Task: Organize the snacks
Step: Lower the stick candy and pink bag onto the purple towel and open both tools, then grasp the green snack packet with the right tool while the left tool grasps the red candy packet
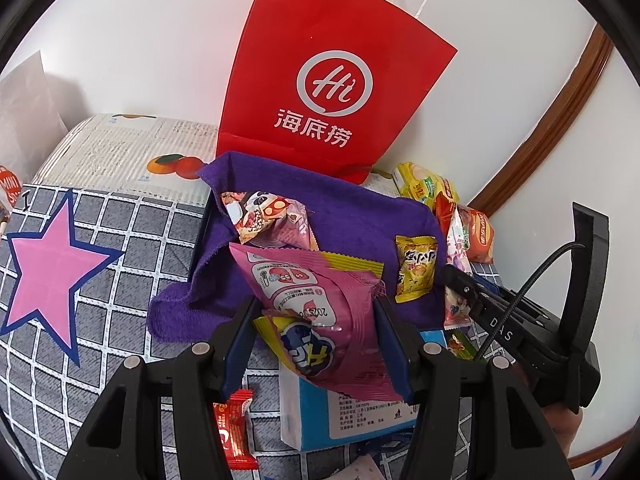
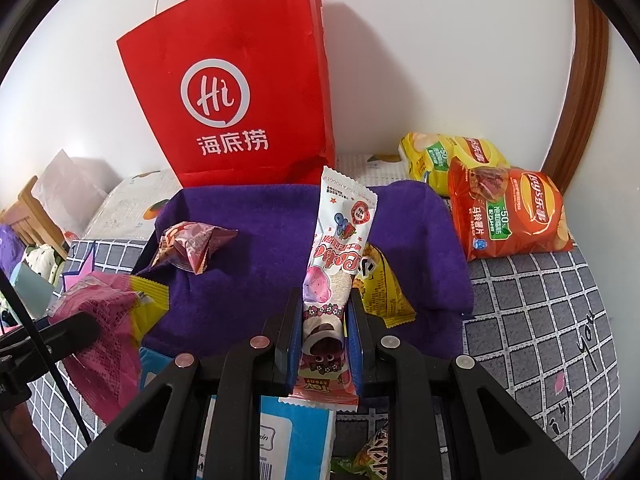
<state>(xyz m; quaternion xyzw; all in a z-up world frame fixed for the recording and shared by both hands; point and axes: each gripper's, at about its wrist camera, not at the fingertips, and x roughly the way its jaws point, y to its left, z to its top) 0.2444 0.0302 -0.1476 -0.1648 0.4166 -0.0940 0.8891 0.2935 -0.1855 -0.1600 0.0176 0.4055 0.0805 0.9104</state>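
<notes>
My left gripper (image 1: 314, 312) is shut on a pink and yellow snack packet (image 1: 320, 320), held just above the near edge of a tray lined with a purple towel (image 1: 352, 220). My right gripper (image 2: 323, 320) is shut on a long white and pink ice-cream-print packet (image 2: 336, 248), upright over the same towel (image 2: 260, 248). On the towel lie a panda-print pouch (image 1: 266, 216), which also shows in the right wrist view (image 2: 192, 246), and a small yellow packet (image 1: 416, 274), partly hidden behind the white packet in the right wrist view (image 2: 384, 292).
A red paper bag (image 1: 324, 80) stands against the wall behind the tray. Yellow (image 2: 448, 156) and orange (image 2: 516, 216) chip bags lie to the right. A blue and white box (image 1: 340, 412) and a red candy (image 1: 234, 428) lie on the checked cloth near me.
</notes>
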